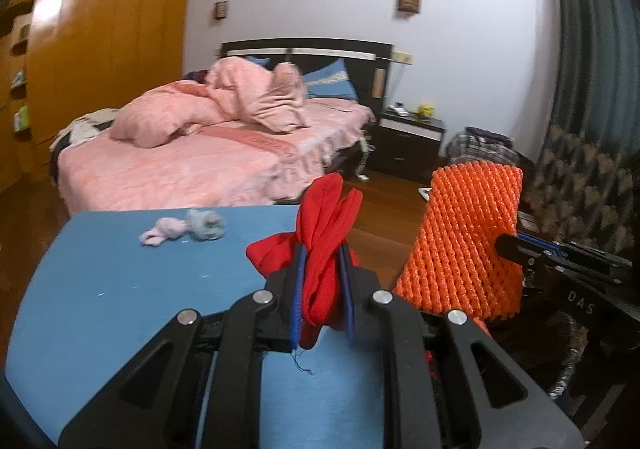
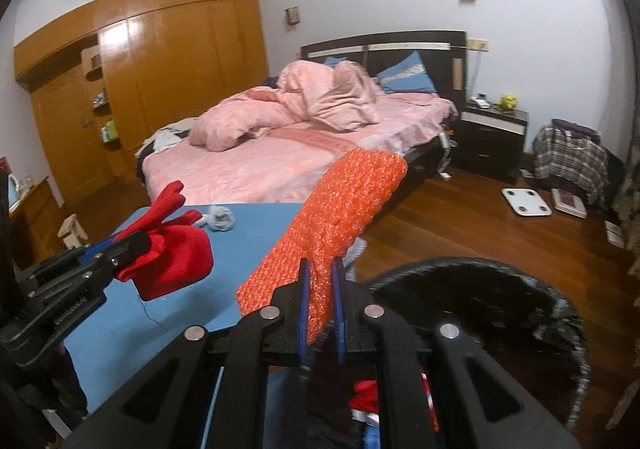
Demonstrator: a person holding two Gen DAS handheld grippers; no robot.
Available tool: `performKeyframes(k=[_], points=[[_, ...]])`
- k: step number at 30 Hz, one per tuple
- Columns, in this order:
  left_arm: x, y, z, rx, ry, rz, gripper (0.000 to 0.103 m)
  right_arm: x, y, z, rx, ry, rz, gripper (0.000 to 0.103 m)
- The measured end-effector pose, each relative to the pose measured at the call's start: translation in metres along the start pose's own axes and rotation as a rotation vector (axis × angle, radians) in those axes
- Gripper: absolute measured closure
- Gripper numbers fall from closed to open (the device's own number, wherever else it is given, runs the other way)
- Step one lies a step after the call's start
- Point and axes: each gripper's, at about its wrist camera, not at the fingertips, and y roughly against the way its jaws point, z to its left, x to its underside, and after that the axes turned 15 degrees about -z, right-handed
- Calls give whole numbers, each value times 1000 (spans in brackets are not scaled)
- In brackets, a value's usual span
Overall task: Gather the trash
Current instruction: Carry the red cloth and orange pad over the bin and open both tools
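My left gripper [image 1: 323, 261] is shut on a crumpled red cloth [image 1: 326, 233] and holds it above the blue table [image 1: 120, 289]; the cloth also shows in the right wrist view [image 2: 172, 253]. My right gripper [image 2: 320, 269] is shut on an orange foam net sleeve [image 2: 340, 217], held over the table's right edge; the sleeve shows in the left wrist view [image 1: 464, 241]. A black bin [image 2: 500, 313] sits low at the right, with some red scraps [image 2: 364, 393] below my right gripper. A pink and grey crumpled wad [image 1: 184, 231] lies on the table's far side.
A bed with pink bedding [image 2: 300, 145] stands behind the table. A dark nightstand [image 2: 494, 133] is to its right. A white scale [image 2: 526, 202] and plaid bags [image 2: 568, 157] lie on the wooden floor. A wooden wardrobe [image 2: 160, 69] fills the left wall.
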Motion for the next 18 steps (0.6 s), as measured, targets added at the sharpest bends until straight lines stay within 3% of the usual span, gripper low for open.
performKeyframes(k=[18], points=[[29,-50,-116,283,-21,78,88,32,40,-104,221,-19,65,92]])
